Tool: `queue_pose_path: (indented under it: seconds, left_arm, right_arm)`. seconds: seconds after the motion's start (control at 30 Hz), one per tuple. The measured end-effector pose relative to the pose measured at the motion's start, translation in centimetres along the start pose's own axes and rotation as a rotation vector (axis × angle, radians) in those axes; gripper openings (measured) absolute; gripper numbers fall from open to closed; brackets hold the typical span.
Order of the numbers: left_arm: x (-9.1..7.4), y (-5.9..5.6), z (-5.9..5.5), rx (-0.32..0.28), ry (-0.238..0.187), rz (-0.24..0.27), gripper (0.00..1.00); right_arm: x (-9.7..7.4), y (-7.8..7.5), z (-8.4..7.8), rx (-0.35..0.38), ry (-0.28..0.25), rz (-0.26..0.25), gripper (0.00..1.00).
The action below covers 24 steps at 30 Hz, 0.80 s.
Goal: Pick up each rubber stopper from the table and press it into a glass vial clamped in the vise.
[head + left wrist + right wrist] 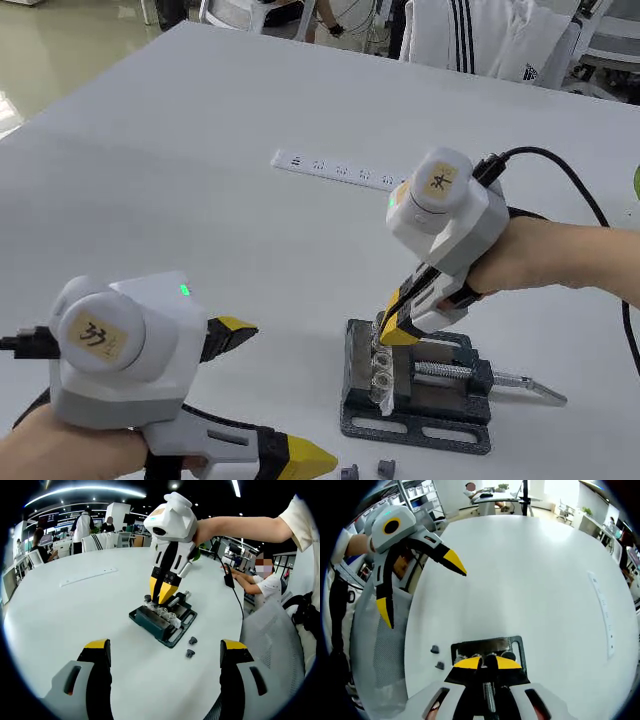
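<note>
Left gripper (278, 393) is spread wide. Right gripper (392, 330), squeezed together, pokes a vial (381, 378) in the vise (450, 400). Two stoppers (386, 467) beside the left gripper wait.

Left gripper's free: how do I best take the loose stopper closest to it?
Grip the nearer rubber stopper across its sides, coming straight down with the open left gripper. It is a short stub low on the table, so a level approach would likely scrape. The other rubber stopper sits close beside it; straddle just the one.

Open tabletop (180, 200) all round; right gripper (393, 332) over vise (420, 415), power strip (335, 170) beyond.
</note>
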State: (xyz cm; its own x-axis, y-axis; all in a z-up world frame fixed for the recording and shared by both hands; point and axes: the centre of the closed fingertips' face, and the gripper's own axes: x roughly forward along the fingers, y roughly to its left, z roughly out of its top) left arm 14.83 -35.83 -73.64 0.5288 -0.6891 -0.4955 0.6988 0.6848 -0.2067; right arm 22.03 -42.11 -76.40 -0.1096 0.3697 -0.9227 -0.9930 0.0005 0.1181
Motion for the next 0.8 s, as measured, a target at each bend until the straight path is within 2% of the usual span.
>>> queue_pose_path:
  seconds: [0.07,0.5,0.67,0.8]
  left_arm:
    - [0.1,0.0,0.1,0.0,-0.002,-0.003,0.9]
    - [0.2,-0.3,0.7,0.01,-0.008,-0.009,0.9]
    - [0.0,-0.4,1.2,0.008,-0.015,-0.007,0.9]
    - [0.0,-0.6,1.5,0.007,-0.019,-0.005,0.9]
  right_arm:
    - [-0.1,-0.1,0.0,-0.003,-0.01,-0.014,0.1]
    - [-0.8,1.1,-0.7,0.037,-0.075,-0.023,0.39]
    - [-0.7,1.6,-0.7,0.065,-0.13,-0.031,0.54]
    - [-0.7,1.9,-1.3,0.077,-0.137,-0.035,0.62]
